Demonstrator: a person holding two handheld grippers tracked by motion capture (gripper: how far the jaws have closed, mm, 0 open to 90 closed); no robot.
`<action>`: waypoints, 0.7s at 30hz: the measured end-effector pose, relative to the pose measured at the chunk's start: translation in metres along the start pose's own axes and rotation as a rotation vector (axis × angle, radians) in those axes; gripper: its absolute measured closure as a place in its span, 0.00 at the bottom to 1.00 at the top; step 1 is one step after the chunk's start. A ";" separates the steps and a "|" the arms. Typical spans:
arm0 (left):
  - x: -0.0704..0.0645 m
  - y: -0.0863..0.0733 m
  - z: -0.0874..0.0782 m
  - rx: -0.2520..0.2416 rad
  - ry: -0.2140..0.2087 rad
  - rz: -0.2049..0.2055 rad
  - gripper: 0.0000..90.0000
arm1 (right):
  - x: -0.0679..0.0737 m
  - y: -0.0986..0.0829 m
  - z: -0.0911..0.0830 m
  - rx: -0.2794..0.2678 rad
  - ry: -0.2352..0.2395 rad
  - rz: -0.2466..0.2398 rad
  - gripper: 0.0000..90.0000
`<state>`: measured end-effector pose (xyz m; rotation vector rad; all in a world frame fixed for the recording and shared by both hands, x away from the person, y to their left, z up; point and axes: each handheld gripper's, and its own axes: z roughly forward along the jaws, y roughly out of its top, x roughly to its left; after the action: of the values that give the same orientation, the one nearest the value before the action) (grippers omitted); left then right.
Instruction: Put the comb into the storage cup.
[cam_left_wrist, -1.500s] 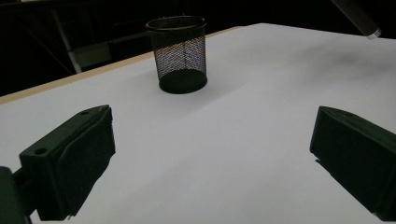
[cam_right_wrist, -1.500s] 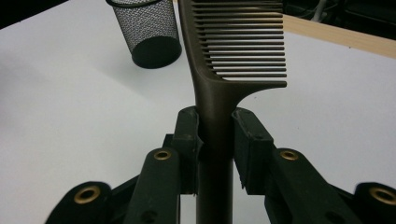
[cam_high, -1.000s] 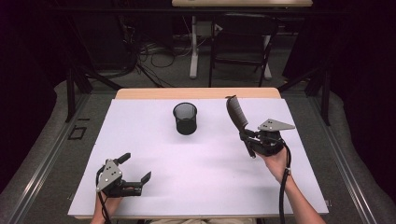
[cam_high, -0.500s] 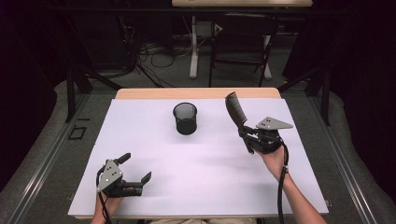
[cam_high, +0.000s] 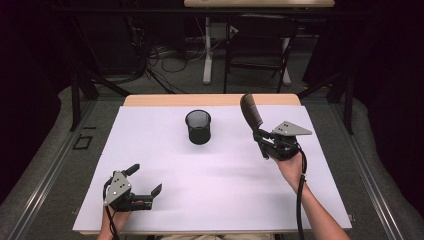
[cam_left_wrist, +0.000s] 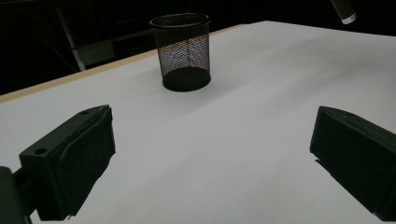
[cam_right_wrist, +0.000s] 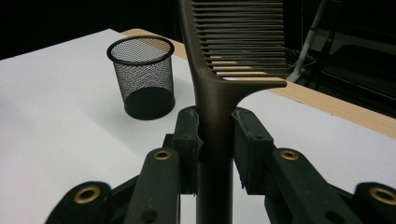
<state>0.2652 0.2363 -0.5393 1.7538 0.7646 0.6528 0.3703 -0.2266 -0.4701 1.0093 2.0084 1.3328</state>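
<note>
Right tool (cam_high: 261, 138) was clamped on the handle of a dark brown plastic comb (cam_high: 251, 112), teeth end raised off the white-covered desk (cam_high: 220, 200), likely ready to drop it into the black wire-mesh cup (cam_high: 198, 127) standing well to its left. Cup looked empty. Left tool (cam_high: 145, 181) rested near the desk's front edge, jaws spread, holding nothing.
</note>
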 end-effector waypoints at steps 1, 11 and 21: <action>0.000 0.000 0.000 0.000 0.000 -0.001 0.00 | 0.000 0.001 0.001 -0.006 -0.002 -0.002 0.81; 0.000 0.000 0.000 -0.002 0.000 -0.002 0.00 | 0.006 0.012 0.006 -0.034 -0.001 -0.020 0.81; 0.001 0.000 -0.001 -0.006 0.002 -0.001 0.00 | 0.011 0.020 0.014 -0.039 0.006 -0.034 0.81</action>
<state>0.2651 0.2377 -0.5391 1.7474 0.7643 0.6549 0.3805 -0.2058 -0.4567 0.9503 1.9875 1.3536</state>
